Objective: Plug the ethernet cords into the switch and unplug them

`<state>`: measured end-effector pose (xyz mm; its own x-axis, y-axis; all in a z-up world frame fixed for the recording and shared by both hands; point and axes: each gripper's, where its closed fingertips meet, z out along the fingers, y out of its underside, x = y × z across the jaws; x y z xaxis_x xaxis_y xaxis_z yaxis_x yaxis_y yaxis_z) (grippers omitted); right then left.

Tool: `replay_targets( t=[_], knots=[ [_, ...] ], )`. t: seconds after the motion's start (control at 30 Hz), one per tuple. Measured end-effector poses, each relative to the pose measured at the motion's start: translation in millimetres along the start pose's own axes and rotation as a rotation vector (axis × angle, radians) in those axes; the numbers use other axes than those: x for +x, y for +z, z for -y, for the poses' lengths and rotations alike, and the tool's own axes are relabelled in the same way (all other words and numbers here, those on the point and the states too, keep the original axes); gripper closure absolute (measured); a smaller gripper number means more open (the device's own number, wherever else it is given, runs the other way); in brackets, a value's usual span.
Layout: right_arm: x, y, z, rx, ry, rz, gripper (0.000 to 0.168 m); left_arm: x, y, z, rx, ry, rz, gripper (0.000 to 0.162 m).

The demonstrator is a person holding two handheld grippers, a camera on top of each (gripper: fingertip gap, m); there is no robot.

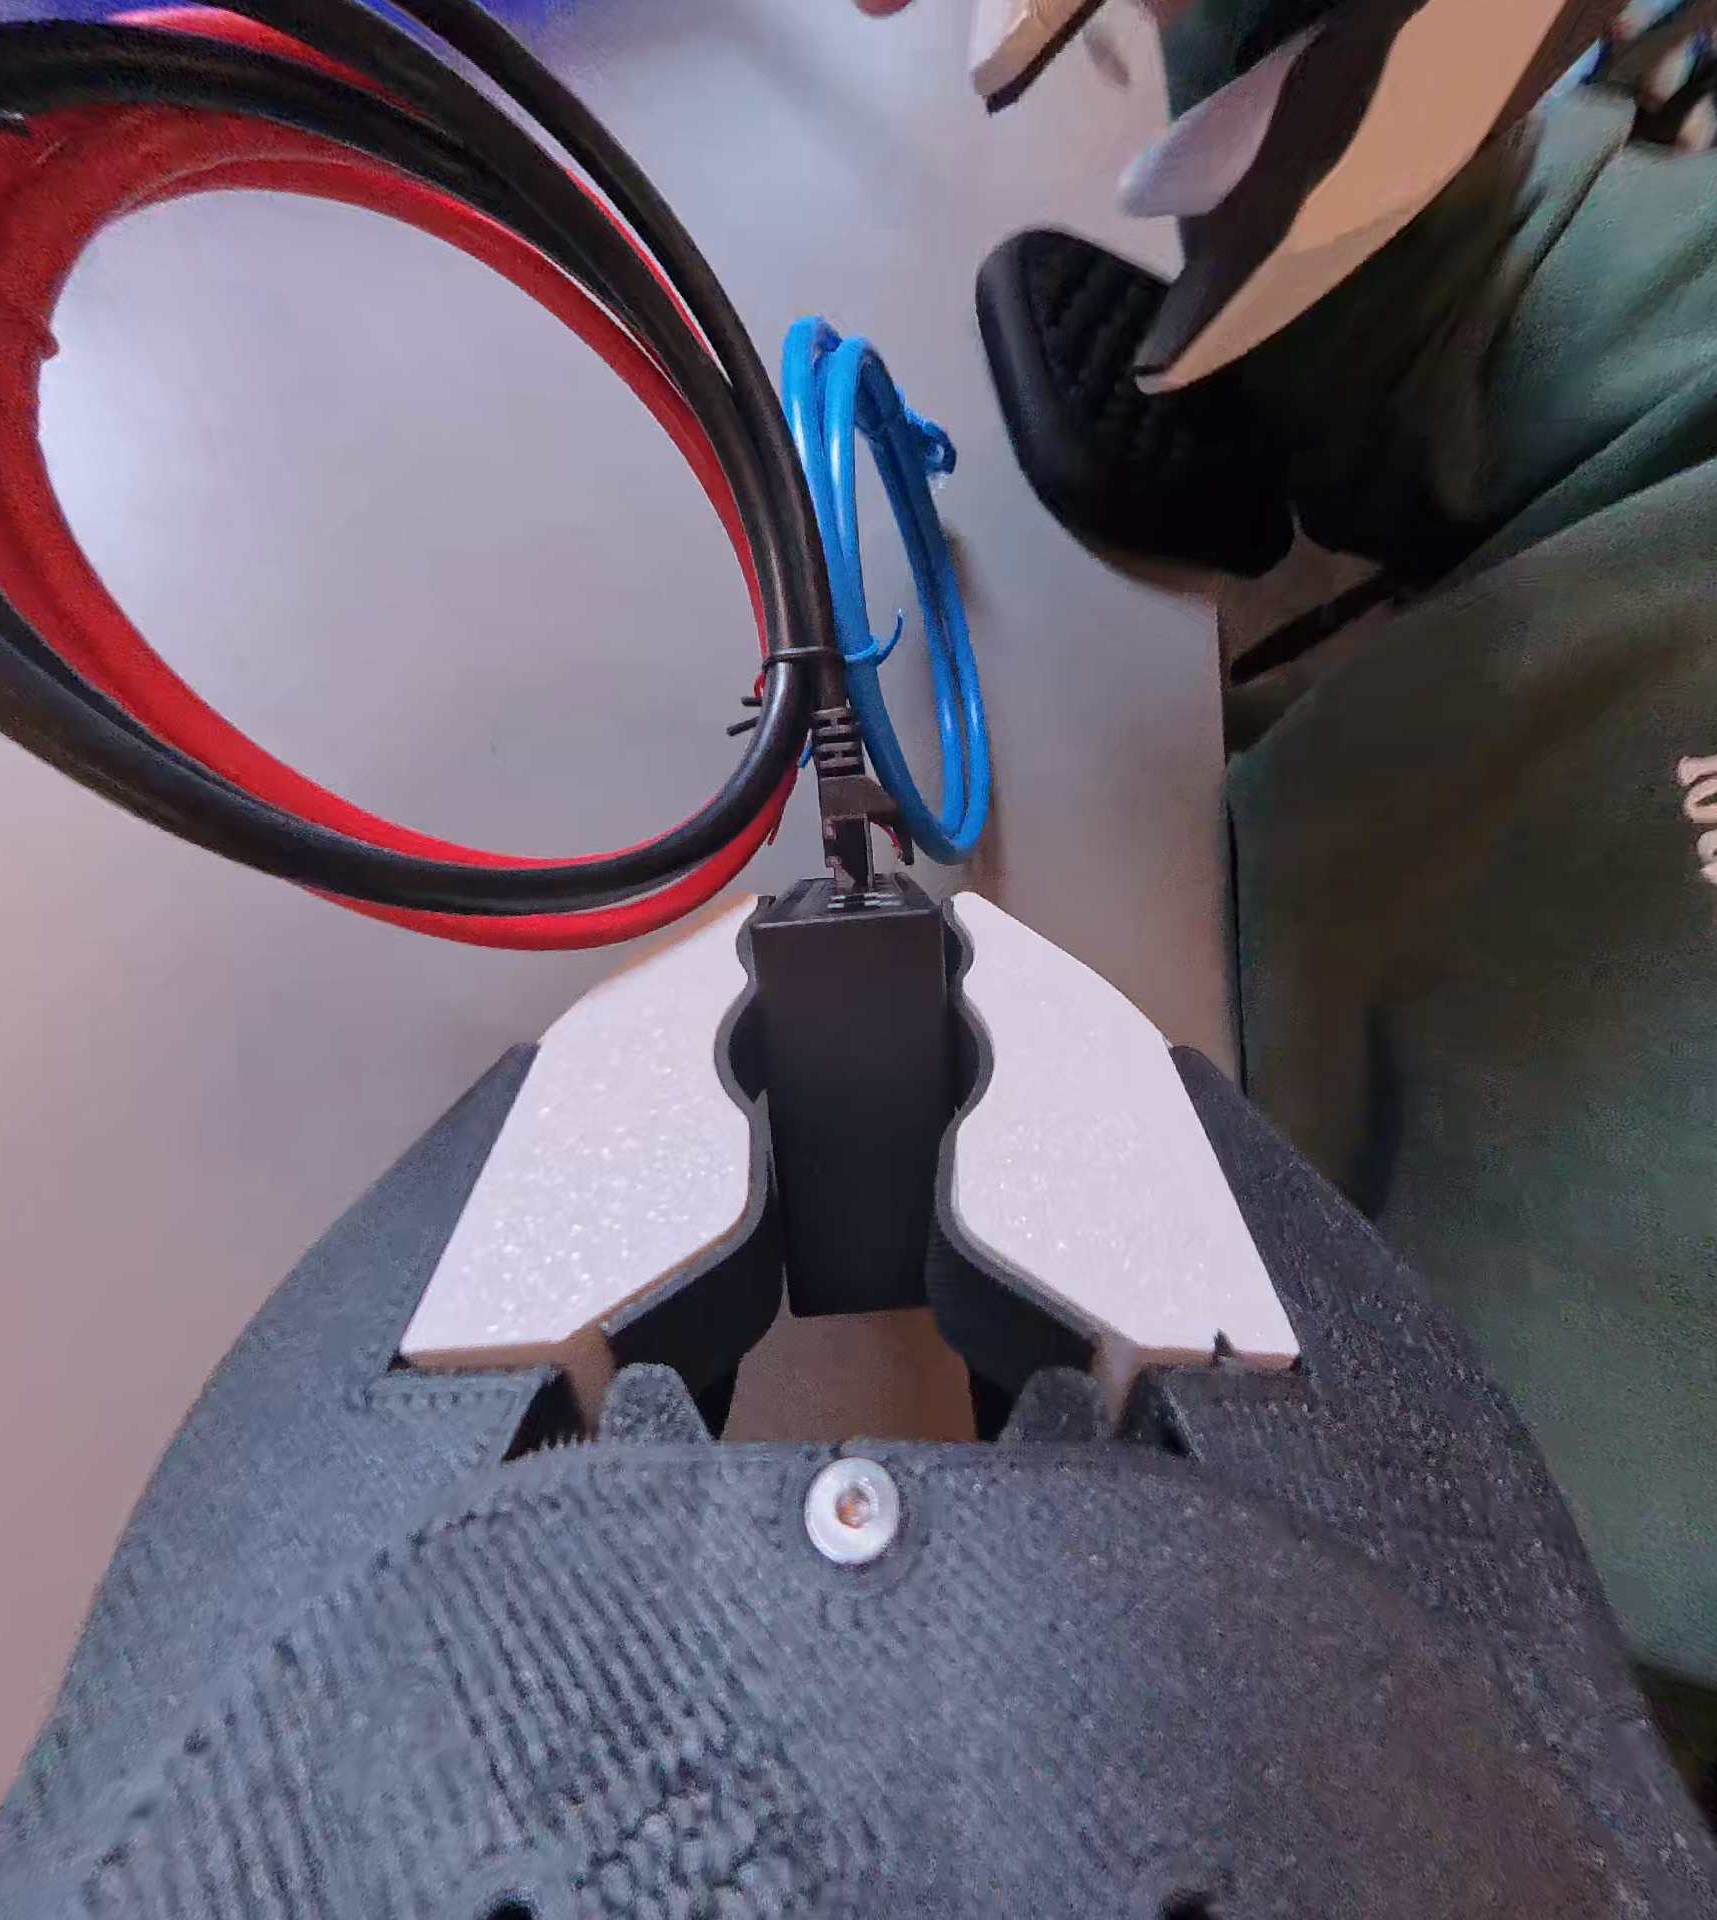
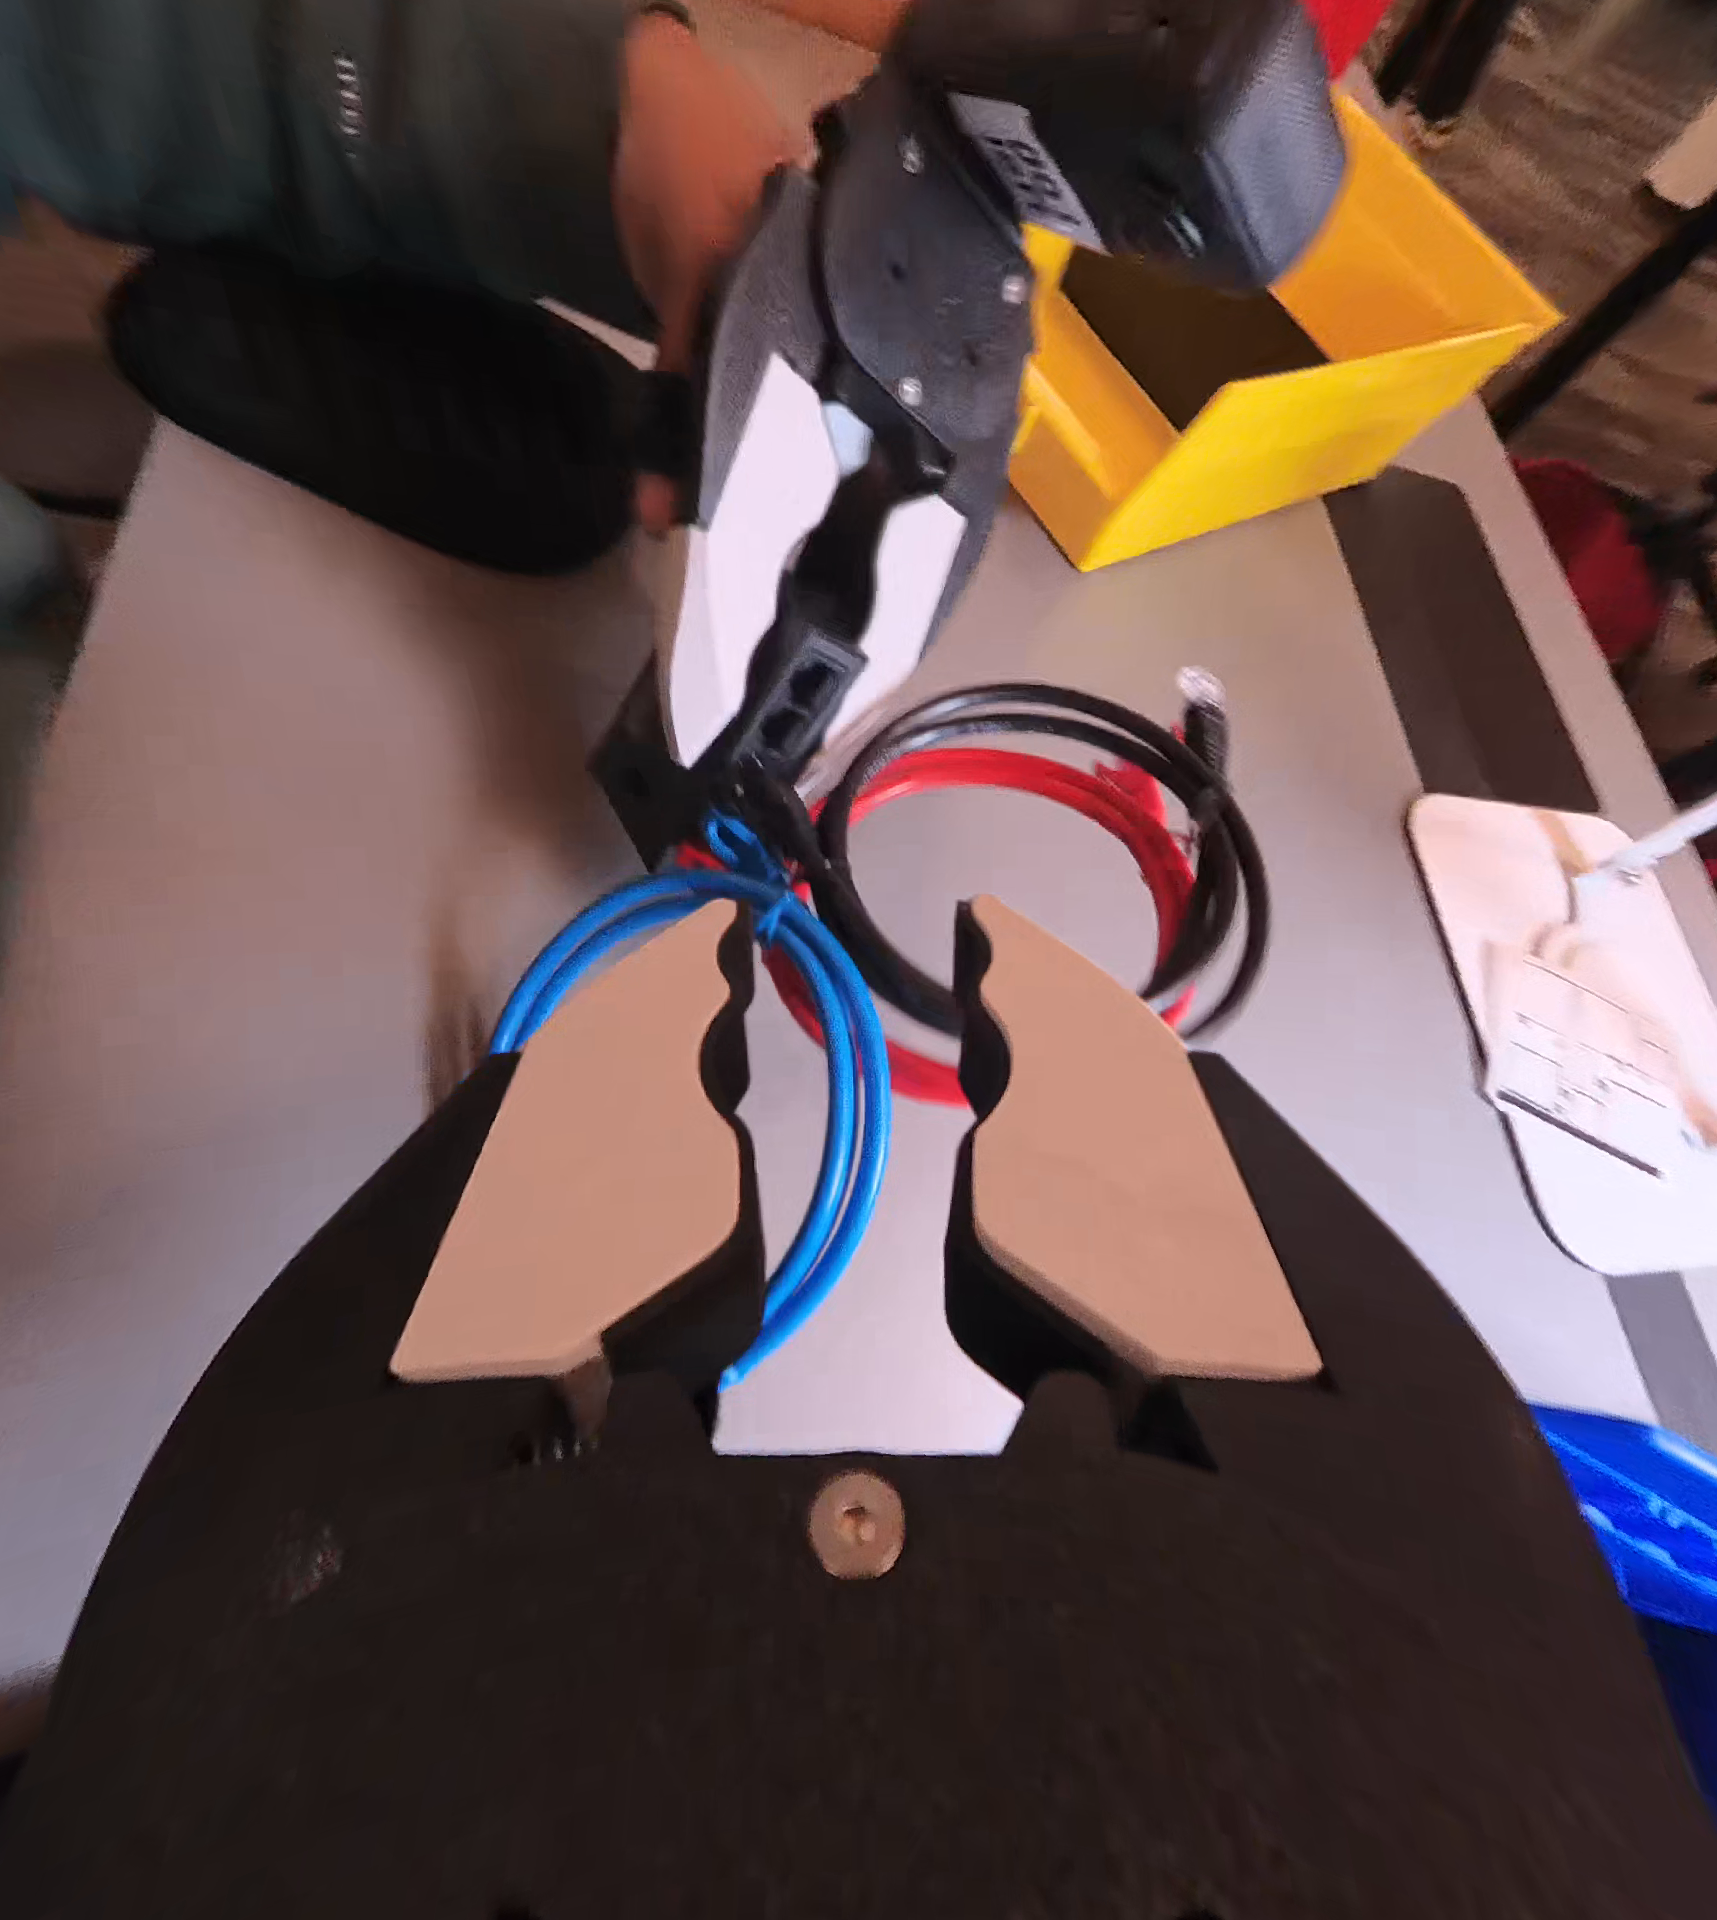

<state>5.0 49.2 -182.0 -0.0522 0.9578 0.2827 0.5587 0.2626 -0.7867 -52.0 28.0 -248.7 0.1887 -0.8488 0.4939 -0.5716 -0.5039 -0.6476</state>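
Grey matte surface (image 1: 334,540) fills left wrist view; left gripper (image 1: 852,920) fingers clamped on black boxy switch (image 1: 849,1091), black ethernet cord (image 1: 838,774) plugged in its front, red cord (image 1: 158,675) and blue cord (image 1: 937,623) coiled beyond. Right wrist view: right gripper (image 2: 852,914) fingers spread, holding nothing, over the blue coil; only here, yellow plastic bin (image 2: 1280,416), white board (image 2: 1612,1039), blue bin (image 2: 1685,1538).

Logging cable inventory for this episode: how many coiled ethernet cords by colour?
Black coiled ethernet cord, plugged into the black switch held in the left tongs: 1
Red coiled ethernet cord: 1
Blue coiled ethernet cord, lying below the open right tongs: 1
Total: 3
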Motion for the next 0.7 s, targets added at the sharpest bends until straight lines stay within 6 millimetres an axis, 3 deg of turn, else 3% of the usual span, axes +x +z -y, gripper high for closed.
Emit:
replay_targets(
  t=[0.07,0.17,0.27,0.37,0.43,0.6,0.7],
  knots=[
    [-8,10,-2,-0.066,-0.013,0.047,0.134,8,4,2,-0.1,0.07,0.003,0.132],
    [-21,29,-28,-0.226,0.012,0.151,0.138,19,7,10,-0.239,0.182,0.029,0.132],
    [-38,38,-31,-0.216,0.08,0.247,0.142,22,7,21,-0.292,0.264,0.067,0.132],
    [-45,36,-25,-0.136,0.151,0.29,0.147,33,6,35,-0.176,0.258,-0.02,0.133],
    [-38,32,-23,-0.067,0.237,0.27,0.151,28,2,42,-0.052,0.278,-0.002,0.133],
    [-31,21,-27,0.088,0.459,0.332,0.155,26,-7,40,0.253,0.158,-0.077,0.104],
    [-26,23,-26,0.148,0.552,0.361,0.155,26,2,39,0.307,0.086,-0.106,0.126]
  ],
)
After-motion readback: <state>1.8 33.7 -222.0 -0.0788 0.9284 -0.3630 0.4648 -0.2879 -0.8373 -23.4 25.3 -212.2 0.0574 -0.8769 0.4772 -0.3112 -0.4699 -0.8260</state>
